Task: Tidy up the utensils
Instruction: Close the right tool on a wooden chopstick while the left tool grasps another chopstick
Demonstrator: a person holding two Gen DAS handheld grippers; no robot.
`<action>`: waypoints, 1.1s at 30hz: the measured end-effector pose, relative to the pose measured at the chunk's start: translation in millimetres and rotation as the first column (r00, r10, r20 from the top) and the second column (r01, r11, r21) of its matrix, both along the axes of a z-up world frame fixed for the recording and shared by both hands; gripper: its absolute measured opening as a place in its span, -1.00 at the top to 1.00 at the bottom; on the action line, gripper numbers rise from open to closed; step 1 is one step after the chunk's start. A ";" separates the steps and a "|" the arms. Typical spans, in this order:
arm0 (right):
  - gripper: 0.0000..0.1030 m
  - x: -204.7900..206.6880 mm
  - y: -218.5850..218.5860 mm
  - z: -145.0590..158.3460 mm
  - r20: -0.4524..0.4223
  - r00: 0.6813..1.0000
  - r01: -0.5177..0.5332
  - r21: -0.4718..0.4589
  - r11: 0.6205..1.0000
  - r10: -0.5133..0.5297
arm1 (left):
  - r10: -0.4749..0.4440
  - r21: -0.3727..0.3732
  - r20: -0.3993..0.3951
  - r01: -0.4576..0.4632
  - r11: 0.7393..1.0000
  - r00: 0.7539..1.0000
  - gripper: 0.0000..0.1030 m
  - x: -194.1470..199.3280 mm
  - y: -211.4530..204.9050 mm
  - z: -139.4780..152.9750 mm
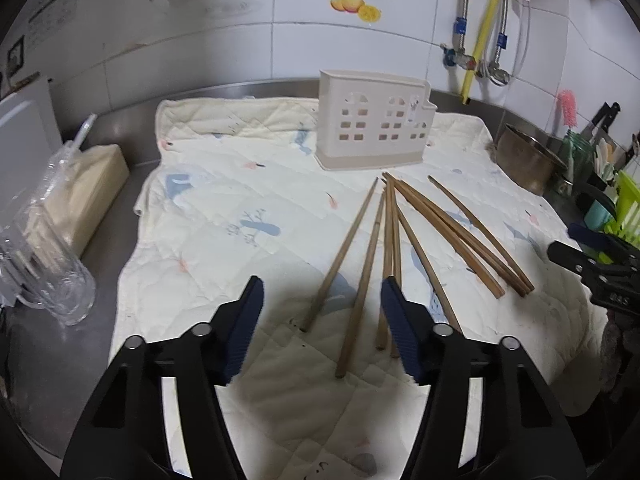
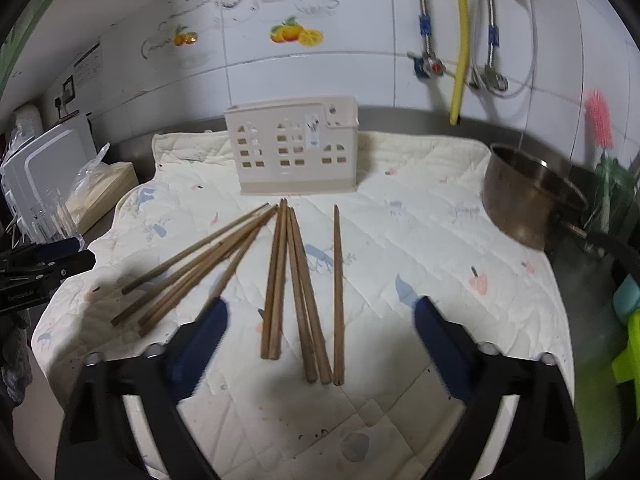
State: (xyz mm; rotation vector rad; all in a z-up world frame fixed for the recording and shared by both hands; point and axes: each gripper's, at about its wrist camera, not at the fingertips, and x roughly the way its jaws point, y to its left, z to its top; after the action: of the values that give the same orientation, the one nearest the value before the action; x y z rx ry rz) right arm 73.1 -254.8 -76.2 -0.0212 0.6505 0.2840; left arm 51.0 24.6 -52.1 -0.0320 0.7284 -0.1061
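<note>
Wooden chopsticks [image 2: 280, 280] lie fanned out on a pale quilted cloth [image 2: 440, 240] spread over the steel tabletop [image 1: 132, 148], their tips pointing toward a beige holder [image 2: 296, 152] with window-shaped cutouts that stands upright at the far side of the cloth. The left claw [image 1: 322, 292] hangs open over the near ends of the leftmost sticks, gripping nothing. The right claw [image 2: 320, 312] is spread wide above the middle sticks, also empty. A metal pot [image 2: 528, 196] sits off the cloth's right edge, and a glass mug [image 1: 52, 284] stands to the left.
</note>
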 end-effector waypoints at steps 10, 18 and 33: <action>-0.09 20.2 -7.3 -21.3 -0.076 0.997 0.007 0.016 1.000 -0.006 | -0.053 -0.018 -0.042 0.052 0.998 0.998 0.29 18.5 -6.8 -15.9; 0.34 34.0 0.0 -31.4 -0.114 0.993 -0.016 0.022 1.000 0.018 | -0.069 -0.009 -0.064 0.068 0.998 0.996 0.32 29.2 -5.2 -22.6; 0.82 58.9 7.0 -48.1 -0.177 0.984 0.008 -0.005 1.000 -0.009 | -0.105 -0.036 -0.103 0.102 0.994 0.989 0.32 48.9 -4.3 -35.1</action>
State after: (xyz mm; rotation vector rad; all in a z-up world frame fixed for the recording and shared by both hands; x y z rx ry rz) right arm 132.0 -247.8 -124.3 0.0025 0.8278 0.2781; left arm 100.0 20.3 -87.2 -0.0297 0.8338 -0.2160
